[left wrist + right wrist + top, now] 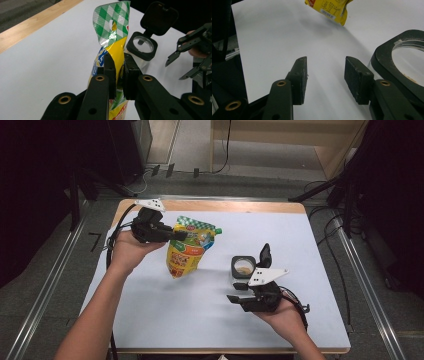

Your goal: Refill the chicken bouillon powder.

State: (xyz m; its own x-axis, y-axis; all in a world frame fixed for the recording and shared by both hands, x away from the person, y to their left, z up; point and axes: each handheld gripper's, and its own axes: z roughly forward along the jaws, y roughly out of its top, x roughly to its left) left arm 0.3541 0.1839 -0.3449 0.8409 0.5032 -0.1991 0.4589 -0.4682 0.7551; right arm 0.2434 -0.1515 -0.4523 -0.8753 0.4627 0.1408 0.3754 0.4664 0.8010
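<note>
Left hand-held gripper (176,234) clamped; right hand-held gripper (325,75) gapes.

The yellow-and-green printed plastic pouch (191,247) is hanging above the white table top (150,310), left of the clear square container with a black hinged lid (243,266). The left gripper (176,235) is sitting left of the pouch, clamping it; the right gripper (239,292) is lying just before the container.
</note>
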